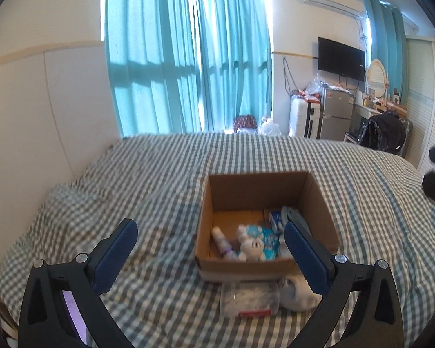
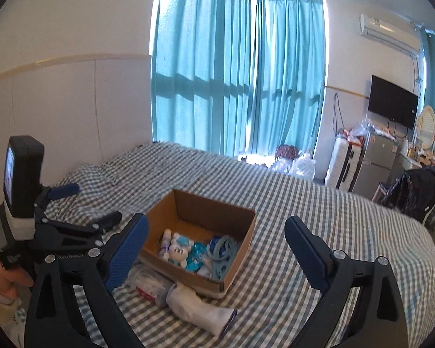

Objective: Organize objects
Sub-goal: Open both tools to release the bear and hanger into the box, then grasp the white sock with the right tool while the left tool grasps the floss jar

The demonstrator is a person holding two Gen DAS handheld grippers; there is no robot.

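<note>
An open cardboard box [image 1: 319, 203] [image 2: 197, 200] sits on the checked bed. Inside lie a white plush toy [image 1: 250, 248] [image 2: 178, 250], a small white bottle [image 1: 223, 242] [image 2: 166, 240], a blue packet [image 1: 265, 240] [image 2: 198, 253] and blue rings [image 2: 221, 252]. On the sheet against the box's near side lie a clear plastic jar [image 1: 249, 300] [image 2: 150, 282] on its side and a rolled white sock [image 1: 297, 293] [image 2: 197, 301]. My left gripper [image 1: 210, 227] [image 2: 90, 204] is open and empty, above and short of the box. My right gripper [image 2: 217, 221] is open and empty too, to the right of the left one.
The bed [image 1: 130, 179] runs along a white wall [image 1: 43, 101] on the left. Teal curtains [image 1: 188, 58] hang beyond its far edge. At the far right stand a suitcase [image 2: 343, 165], a small fridge [image 2: 377, 162] and a chair with a black jacket [image 2: 414, 191].
</note>
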